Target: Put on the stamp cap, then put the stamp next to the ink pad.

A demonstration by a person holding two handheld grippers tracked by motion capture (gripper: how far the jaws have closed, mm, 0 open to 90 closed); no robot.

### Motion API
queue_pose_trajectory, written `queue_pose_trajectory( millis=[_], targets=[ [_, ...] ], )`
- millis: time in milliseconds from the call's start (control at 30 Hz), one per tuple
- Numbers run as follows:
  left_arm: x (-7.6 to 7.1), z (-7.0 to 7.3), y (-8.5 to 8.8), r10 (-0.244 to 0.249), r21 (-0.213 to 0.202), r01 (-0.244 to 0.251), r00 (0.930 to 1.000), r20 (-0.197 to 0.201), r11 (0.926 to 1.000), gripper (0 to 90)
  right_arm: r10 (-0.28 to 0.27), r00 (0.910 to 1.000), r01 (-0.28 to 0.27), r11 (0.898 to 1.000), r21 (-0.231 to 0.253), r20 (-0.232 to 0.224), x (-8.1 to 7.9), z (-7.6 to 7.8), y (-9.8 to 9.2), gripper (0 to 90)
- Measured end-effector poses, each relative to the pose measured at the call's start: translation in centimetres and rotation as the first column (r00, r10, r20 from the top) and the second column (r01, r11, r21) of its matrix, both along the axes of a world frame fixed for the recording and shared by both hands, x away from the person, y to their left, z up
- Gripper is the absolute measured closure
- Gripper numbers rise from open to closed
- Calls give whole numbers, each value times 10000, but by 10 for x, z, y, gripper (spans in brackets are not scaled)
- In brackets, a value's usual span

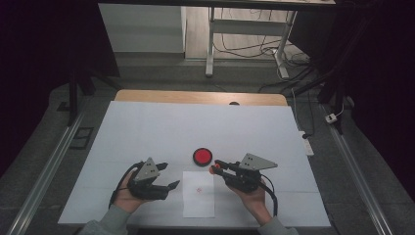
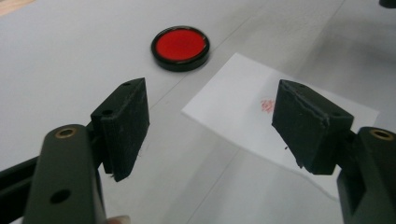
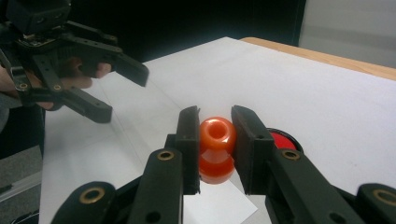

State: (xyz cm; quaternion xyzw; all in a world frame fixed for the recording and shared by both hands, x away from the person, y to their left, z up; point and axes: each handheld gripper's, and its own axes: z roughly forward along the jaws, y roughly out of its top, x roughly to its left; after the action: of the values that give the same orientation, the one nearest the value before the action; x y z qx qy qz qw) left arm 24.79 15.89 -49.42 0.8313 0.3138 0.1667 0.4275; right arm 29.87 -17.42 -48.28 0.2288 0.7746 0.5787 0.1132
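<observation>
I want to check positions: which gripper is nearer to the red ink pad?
Right. The right gripper, shut on an orange stamp, is just beside the red ink pad; the left gripper is open, farther off.

We see the paper (image 1: 198,194) at lower centre of the high view, on the table (image 1: 147,127); the pad (image 1: 202,156) just above it; left gripper (image 1: 166,175) to the paper's left, right gripper (image 1: 214,167) with the stamp (image 1: 213,169) at its upper right corner
</observation>
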Motion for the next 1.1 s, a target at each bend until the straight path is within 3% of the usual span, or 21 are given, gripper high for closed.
queue_pose_trajectory(
  millis=[533,1100],
  targets=[
    [-13,-13,41,797,-152,-799,9967,-156,9967,266,-58,10000,59,9997,-258,18,2,-1,-2,727],
    [-11,-16,44,901,-192,-907,9954,-320,9957,262,-199,9997,204,9988,-438,111,4,-1,-3,727]
  ],
)
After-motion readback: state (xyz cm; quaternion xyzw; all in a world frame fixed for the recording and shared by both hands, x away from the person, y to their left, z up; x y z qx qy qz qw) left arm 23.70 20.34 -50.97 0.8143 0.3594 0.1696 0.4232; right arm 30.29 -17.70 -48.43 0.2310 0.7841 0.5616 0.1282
